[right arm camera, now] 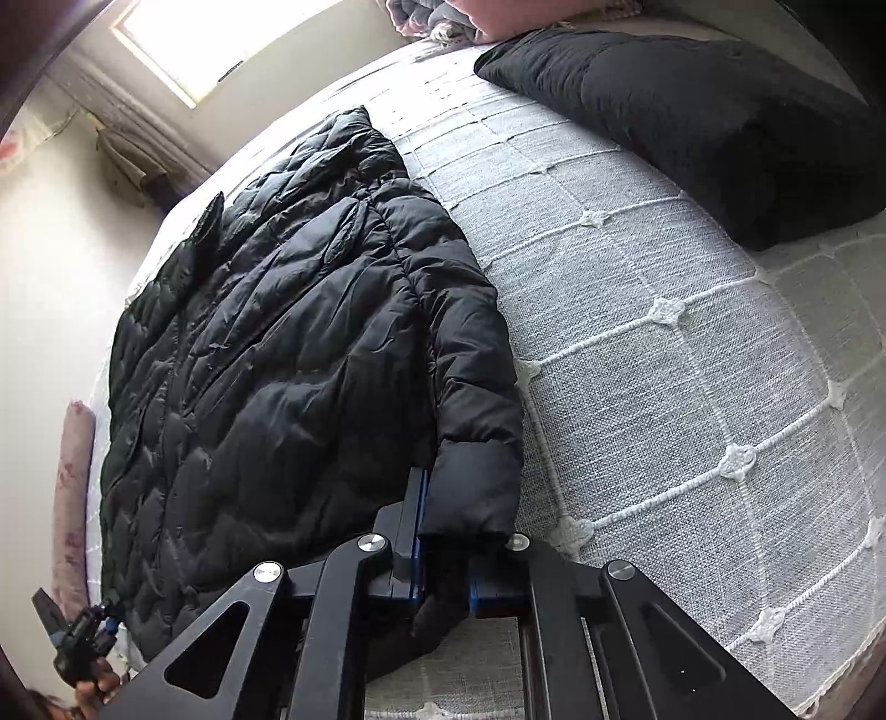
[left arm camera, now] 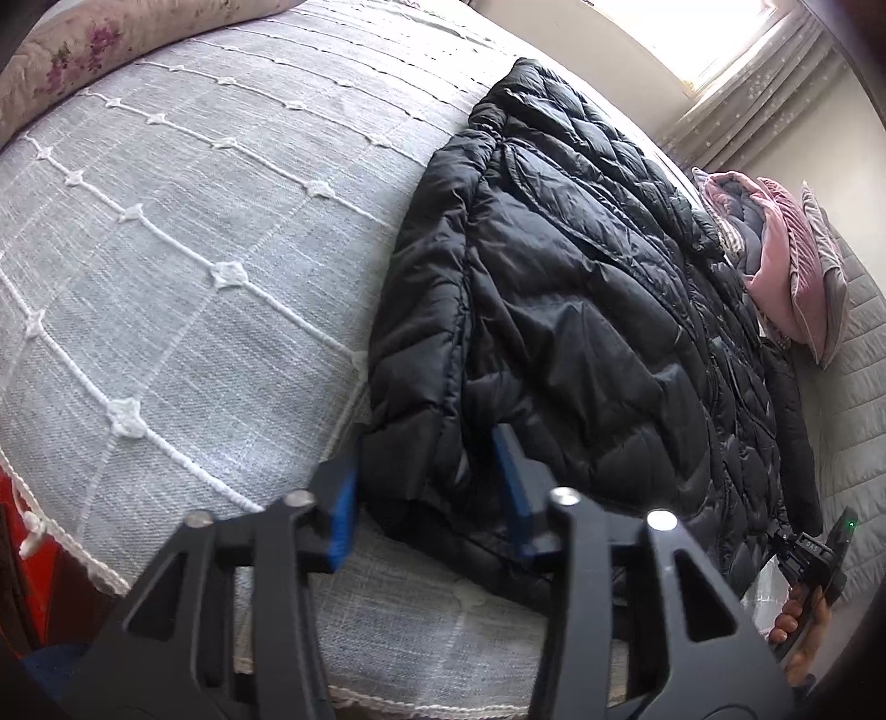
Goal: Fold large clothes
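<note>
Left gripper (left arm camera: 429, 493): blue pads spread wide, straddling the near corner of the black puffer jacket (left arm camera: 581, 310), closed on nothing.

Right gripper (right arm camera: 446, 581): jaws narrow, pinching the cuff of the jacket's sleeve (right arm camera: 476, 443); dark fabric bulges between the pads.

Jacket lies flat on the grey bedspread (left arm camera: 166, 249) with white stitched grid. Long axis runs away from both cameras, near end at the bed edge, far end toward the window (right arm camera: 183, 39). The held sleeve lies along the jacket's side, parallel to the body.

Farther off: a second folded black garment (right arm camera: 692, 127), well apart from the jacket; pink and grey bedding pile (left arm camera: 775, 260) by the curtain.
</note>
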A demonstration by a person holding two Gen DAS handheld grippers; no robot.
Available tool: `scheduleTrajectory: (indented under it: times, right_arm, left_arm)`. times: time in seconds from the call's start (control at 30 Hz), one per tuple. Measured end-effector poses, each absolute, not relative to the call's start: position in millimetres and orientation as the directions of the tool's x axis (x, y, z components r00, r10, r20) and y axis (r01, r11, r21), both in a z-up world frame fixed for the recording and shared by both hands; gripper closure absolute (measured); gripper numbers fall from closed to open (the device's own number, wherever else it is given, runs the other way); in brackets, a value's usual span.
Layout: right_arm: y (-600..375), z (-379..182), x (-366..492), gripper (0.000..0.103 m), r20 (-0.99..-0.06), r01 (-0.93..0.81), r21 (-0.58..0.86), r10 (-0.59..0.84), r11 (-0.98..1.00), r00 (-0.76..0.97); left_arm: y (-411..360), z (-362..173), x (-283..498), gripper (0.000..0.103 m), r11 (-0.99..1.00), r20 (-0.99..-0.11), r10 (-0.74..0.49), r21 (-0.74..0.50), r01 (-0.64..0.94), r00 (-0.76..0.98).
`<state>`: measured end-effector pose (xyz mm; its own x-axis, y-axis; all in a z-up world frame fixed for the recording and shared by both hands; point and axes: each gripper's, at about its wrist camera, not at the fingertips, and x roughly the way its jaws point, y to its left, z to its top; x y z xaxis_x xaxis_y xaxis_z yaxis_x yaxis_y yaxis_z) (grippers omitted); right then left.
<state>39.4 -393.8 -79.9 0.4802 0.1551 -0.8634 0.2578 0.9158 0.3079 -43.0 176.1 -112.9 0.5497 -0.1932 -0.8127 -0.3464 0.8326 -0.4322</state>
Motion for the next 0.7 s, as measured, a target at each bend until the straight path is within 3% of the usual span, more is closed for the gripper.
scheduleTrajectory:
  times: [0.1,0.13,0.2,0.3,0.4,0.47,0.53,0.7]
  right_arm:
    - [-393.1,-83.6,40.4,0.088,-0.873,0.262,0.309,0.163,0.914,0.46]
    - [-392.4,-85.4,41.1,0.087,-0.876,0.265,0.307,0.163,0.914,0.453]
    - [-394.1,-87.5,42.7,0.084,-0.882,0.274,0.305,0.162,0.912,0.443]
    - [-399.1,-89.0,42.9,0.084,-0.879,0.285,0.323,0.175,0.902,0.443]
    - [-398.6,-90.1,42.2,0.085,-0.88,0.279,0.317,0.171,0.906,0.443]
    - [-398.2,-89.8,42.5,0.092,-0.879,0.27,0.314,0.171,0.91,0.445]
    - [-397.1,-87.8,41.4,0.094,-0.872,0.266,0.323,0.177,0.908,0.456]
    - [-397.3,-78.5,33.7,0.097,-0.848,0.27,0.351,0.182,0.897,0.498]
  left_arm:
    - [172.2,-112.9,-42.4,0.082,0.832,-0.809,-0.197,-0.437,-0.341,0.554]
    - [170.2,-112.4,-41.6,0.082,0.835,-0.809,-0.192,-0.432,-0.341,0.555]
    - [169.2,-112.2,-41.3,0.082,0.835,-0.809,-0.186,-0.429,-0.345,0.557]
    - [170.9,-115.2,-39.3,0.07,0.825,-0.812,-0.186,-0.435,-0.361,0.553]
    - [167.7,-114.9,-37.6,0.07,0.833,-0.814,-0.176,-0.422,-0.356,0.553]
    - [165.6,-113.9,-37.0,0.084,0.84,-0.81,-0.178,-0.421,-0.342,0.559]
    - [164.5,-110.8,-37.8,0.091,0.843,-0.803,-0.179,-0.423,-0.332,0.569]
    - [165.2,-96.2,-46.4,0.094,0.852,-0.765,-0.174,-0.433,-0.296,0.62]
